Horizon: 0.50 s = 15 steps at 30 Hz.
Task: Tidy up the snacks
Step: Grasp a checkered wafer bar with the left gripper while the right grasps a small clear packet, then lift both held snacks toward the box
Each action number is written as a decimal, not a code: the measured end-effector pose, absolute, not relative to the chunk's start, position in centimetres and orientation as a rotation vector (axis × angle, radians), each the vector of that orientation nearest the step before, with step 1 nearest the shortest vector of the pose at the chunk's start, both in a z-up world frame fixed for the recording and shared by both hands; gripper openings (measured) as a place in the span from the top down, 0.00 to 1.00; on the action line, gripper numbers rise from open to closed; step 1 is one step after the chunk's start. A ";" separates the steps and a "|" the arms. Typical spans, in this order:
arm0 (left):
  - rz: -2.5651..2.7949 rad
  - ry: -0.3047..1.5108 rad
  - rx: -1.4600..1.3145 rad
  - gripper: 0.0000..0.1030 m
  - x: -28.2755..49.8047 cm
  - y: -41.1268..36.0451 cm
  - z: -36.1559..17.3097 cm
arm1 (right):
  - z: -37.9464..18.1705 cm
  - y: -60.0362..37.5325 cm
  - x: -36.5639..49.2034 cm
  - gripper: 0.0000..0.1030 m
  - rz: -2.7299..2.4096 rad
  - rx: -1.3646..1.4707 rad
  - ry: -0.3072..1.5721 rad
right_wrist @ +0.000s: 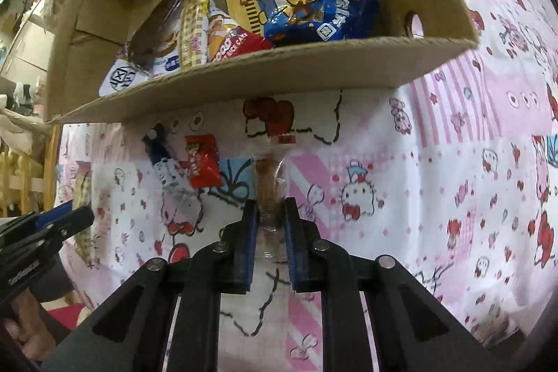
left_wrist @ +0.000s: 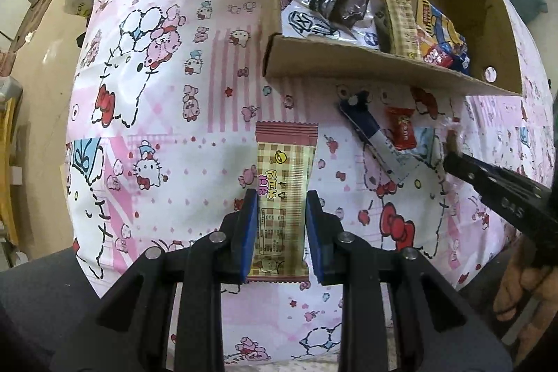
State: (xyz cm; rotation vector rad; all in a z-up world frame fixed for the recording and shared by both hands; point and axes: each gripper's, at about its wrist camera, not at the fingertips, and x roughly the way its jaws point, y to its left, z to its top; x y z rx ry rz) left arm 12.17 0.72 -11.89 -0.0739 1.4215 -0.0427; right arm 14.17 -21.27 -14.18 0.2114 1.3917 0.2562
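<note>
The left gripper [left_wrist: 280,204] clamps a cream-and-pink checked wafer packet [left_wrist: 284,183] by its long edges, lifted off the pink cartoon-print tablecloth [left_wrist: 167,128], presumably bound for the shallow brown cardboard box [left_wrist: 366,65] at the far side, where sorted snacks already lie. The right gripper [right_wrist: 271,218] has closed on a clear-wrapped brown snack stick [right_wrist: 270,176] (its wrapper is hard to read). A small red sachet [right_wrist: 204,159] and a blue-and-white packet [right_wrist: 164,159] wait on the cloth, just left of it.
</note>
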 end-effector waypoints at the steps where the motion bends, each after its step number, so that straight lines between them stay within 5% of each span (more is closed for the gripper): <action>1: -0.037 1.421 -0.068 0.78 12.2 0.8 -12.0 | -14.0 -21.3 13.9 0.85 0.261 0.222 1.387; 15: 0.002 1.359 -0.062 0.78 11.2 1.8 -10.5 | -9.9 -23.1 10.5 0.85 0.323 0.336 1.306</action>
